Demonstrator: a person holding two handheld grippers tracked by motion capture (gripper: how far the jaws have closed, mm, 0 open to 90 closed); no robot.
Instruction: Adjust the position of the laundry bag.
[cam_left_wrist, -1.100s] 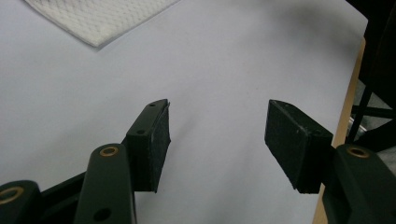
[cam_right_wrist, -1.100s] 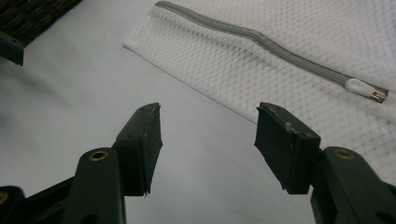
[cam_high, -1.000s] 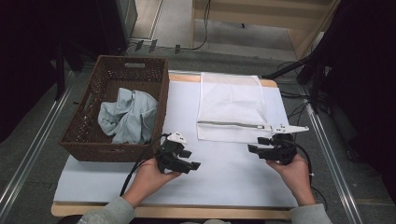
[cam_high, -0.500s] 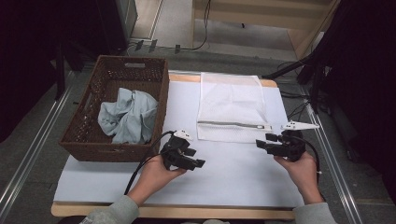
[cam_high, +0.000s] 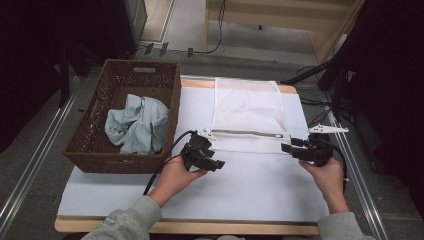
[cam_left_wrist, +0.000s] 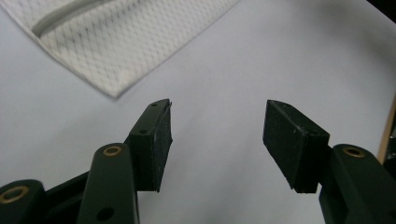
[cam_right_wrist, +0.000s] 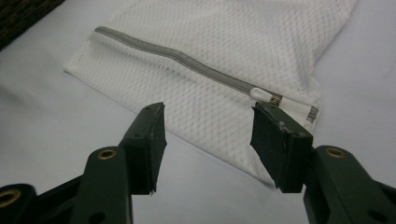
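White mesh laundry bag (cam_high: 248, 112) lying flat on the table (cam_high: 250, 195), zipper (cam_right_wrist: 187, 59) shut and running across its near end, its pull (cam_right_wrist: 261, 93) at the right corner. Left tongs (cam_high: 212, 163) hover by the bag's near left corner, jaws apart and empty. Right tongs (cam_high: 289, 149), whose jaws have just been closing slightly, are also apart with nothing between them; they point at the pull, probably to unzip. A wicker basket (cam_high: 95, 150) holding a crumpled pale cloth (cam_high: 136, 124) waits alongside, presumably the bag's intended contents.
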